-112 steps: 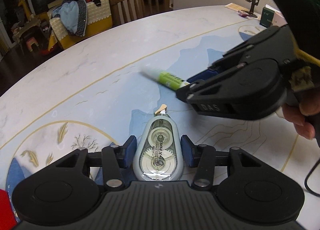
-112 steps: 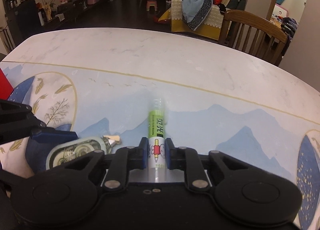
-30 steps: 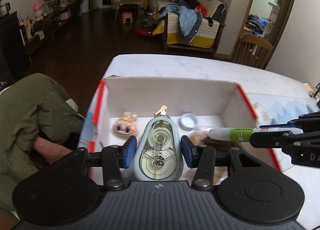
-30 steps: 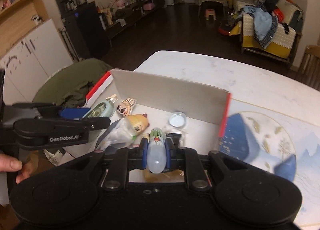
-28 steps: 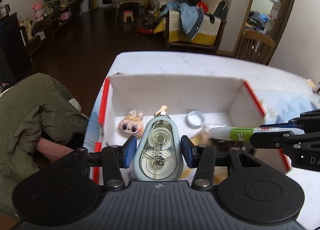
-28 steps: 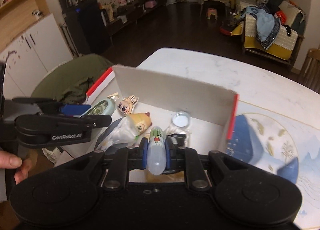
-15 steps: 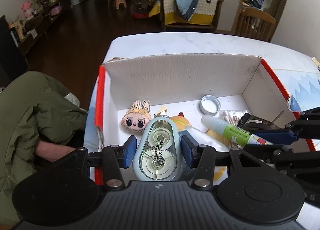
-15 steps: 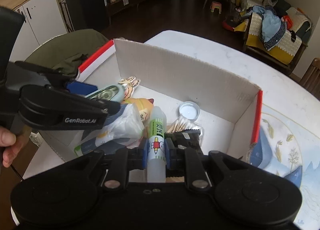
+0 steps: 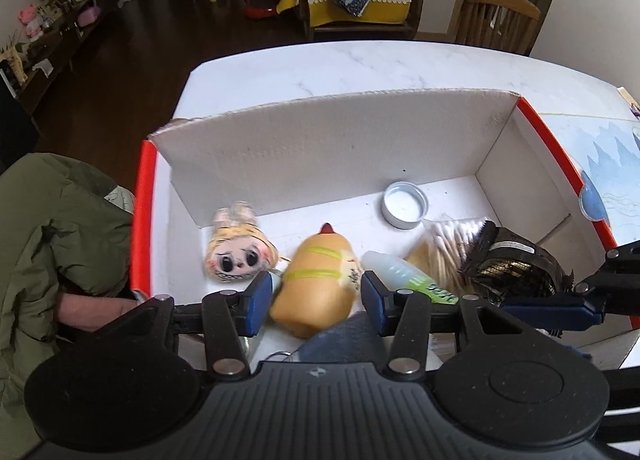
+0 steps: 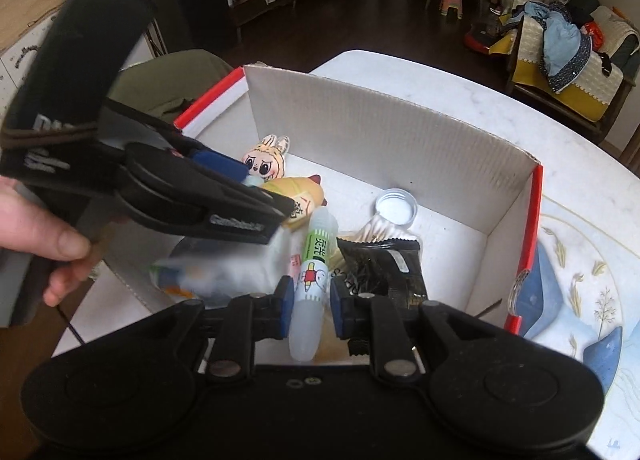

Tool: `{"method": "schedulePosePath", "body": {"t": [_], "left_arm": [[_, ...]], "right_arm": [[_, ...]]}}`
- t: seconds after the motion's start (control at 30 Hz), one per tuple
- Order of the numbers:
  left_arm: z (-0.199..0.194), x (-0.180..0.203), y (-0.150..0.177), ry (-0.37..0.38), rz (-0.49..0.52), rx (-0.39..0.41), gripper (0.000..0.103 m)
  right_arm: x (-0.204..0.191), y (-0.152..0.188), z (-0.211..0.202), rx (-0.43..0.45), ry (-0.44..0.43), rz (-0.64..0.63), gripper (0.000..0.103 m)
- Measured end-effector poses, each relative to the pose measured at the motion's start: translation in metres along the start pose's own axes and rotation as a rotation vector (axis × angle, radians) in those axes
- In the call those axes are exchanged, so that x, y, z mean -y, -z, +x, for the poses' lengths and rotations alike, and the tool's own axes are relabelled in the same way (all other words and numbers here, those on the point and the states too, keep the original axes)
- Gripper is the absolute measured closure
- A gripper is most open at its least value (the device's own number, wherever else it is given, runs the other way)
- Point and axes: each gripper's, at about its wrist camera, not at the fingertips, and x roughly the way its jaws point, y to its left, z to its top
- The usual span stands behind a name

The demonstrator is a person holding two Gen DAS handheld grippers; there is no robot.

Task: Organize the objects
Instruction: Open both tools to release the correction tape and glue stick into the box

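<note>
A white cardboard box with red edges [image 9: 328, 147] [image 10: 384, 139] sits on the table and holds several small items. My left gripper [image 9: 314, 302] is open and empty above the box, over a yellow squeeze toy [image 9: 316, 284]. The correction tape is not clearly in view; a blurred pale shape [image 10: 208, 272] lies below the left gripper [image 10: 256, 203]. My right gripper [image 10: 310, 308] stands around the green-and-white glue stick [image 10: 312, 284], its pads slightly apart from it; the stick lies on the box contents and also shows in the left wrist view [image 9: 404, 276].
In the box are a bunny-face charm [image 9: 238, 250], a white bottle cap [image 9: 404, 203], cotton swabs [image 9: 452, 244] and a black packet [image 9: 512, 264]. A green jacket [image 9: 52, 240] lies left of the box. A printed table mat [image 10: 580, 300] lies to the right.
My left gripper has opened and the correction tape has dropped out of it into the box. My right gripper has loosened on the glue stick, which now rests in the box.
</note>
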Motion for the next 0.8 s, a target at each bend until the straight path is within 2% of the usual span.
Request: {"method": "schedulePosePath", "body": {"t": [0.07,0.13,0.23,0.8], "left_arm": [[0.000,0.002,0.001,0.011,-0.008,-0.002,0.052],[-0.003,0.003,0.004,0.020,-0.015,0.012,0.042],[-0.013,0.005,0.009,0.046,-0.019,0.040,0.039],[-0.077,0.013,0.033,0.037,-0.059,0.195,0.038]], "right_arm": [[0.002,0.001,-0.006,0.010,-0.008,0.007,0.083],[0.004,0.001,-0.013,0.024,-0.017,0.012,0.082],[0.006,0.003,-0.025,0.049,-0.025,0.018,0.082],[0.021,0.018,-0.070,0.173,-0.003,0.026,0.080]]}}
